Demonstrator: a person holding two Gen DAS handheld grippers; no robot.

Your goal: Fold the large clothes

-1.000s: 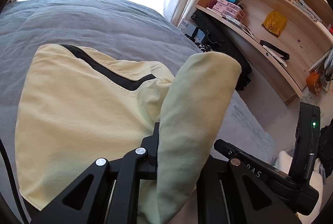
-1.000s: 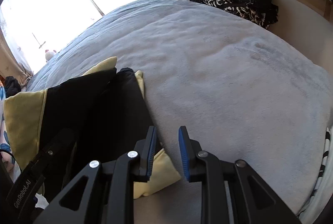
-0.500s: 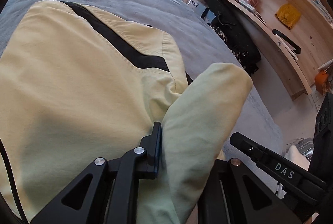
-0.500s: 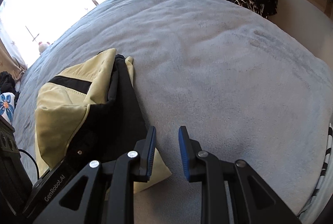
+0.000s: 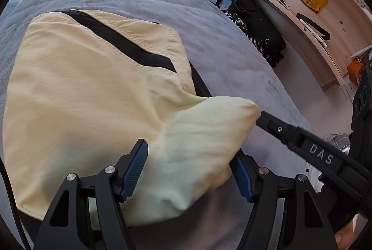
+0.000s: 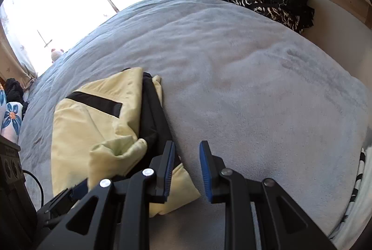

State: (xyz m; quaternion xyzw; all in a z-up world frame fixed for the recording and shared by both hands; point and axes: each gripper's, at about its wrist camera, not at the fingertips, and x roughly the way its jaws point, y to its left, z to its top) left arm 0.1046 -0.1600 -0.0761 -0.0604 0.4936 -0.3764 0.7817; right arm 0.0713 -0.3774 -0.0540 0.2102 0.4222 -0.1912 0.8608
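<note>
The fold looks close to finished, as far as these views allow a judgement: the pale yellow garment [image 5: 88,91] lies on the grey bedcover [image 5: 232,59] as a compact, roughly rectangular stack rather than spread out, and what seems left is to lay down its last loose corner, smooth the top, and perhaps make one more fold if a smaller bundle is wanted. The left gripper [image 5: 190,171] is opening its jaws at this moment; the puffy end of the cloth [image 5: 209,133] is between the blue pads, but they stand apart from it on both sides, so it is being let go rather than held. The right gripper [image 6: 186,168] hovers over bare bedcover just right of the stack, its jaws a small way apart with nothing between them. The garment sits on the near left part of the bed, well apart from the far edge by the window. Its top layer is fairly flat with fine wrinkles and is crossed by a black diagonal band [image 5: 121,43]; from the right wrist view a black inner layer [image 6: 151,115] shows along the right edge of the stack, and a crumpled yellow lump [image 6: 116,150] rises at the near end, not yet lying flat.
</note>
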